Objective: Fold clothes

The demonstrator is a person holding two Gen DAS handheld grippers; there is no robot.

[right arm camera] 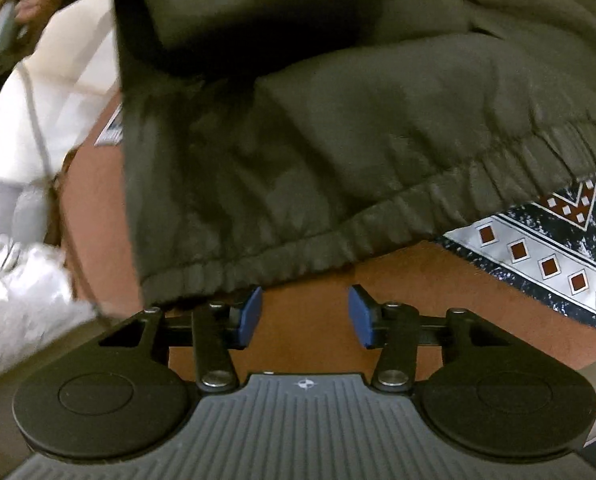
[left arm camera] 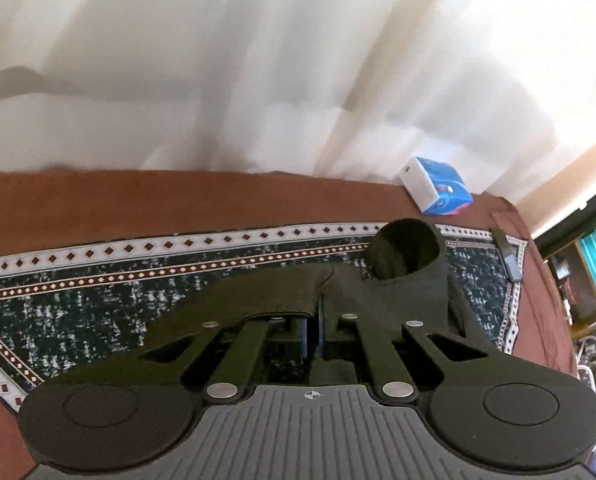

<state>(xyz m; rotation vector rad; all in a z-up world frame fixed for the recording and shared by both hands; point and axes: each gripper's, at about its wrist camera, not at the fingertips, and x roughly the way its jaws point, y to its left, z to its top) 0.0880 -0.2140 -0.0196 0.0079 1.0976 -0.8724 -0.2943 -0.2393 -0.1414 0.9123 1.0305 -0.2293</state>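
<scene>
**Soft olive garment, lifted at one cuff, waistband waiting**

The dark olive garment looks like a pair of jogger trousers: a gathered elastic waistband runs along its near edge in the right wrist view, and a tubular leg opening stands up in the left wrist view. It lies mostly on the patterned cloth, its waistband hanging just past that cloth's corner onto the rust-brown bedcover.

I judge it to be light, limp and thick enough to hold a soft crease; it will sag and drag rather than keep shape, and the smooth weave may slide over the patterned cloth. The ribbed elastic edges are the firmest places to take hold, since they bunch into a graspable ridge and do not slip thin between pads.

The left gripper is pressed together on the garment beside the leg opening, the fabric draped over its fingers. The right gripper stands partly spread, blue pads apart with only bedcover between them, just short of the waistband; one pad sits right under the hem.

Beyond the patterned cloth, a blue-and-white tissue pack rests at the bedcover's far edge against a white curtain. A person's hand shows at the upper left of the right wrist view.
</scene>
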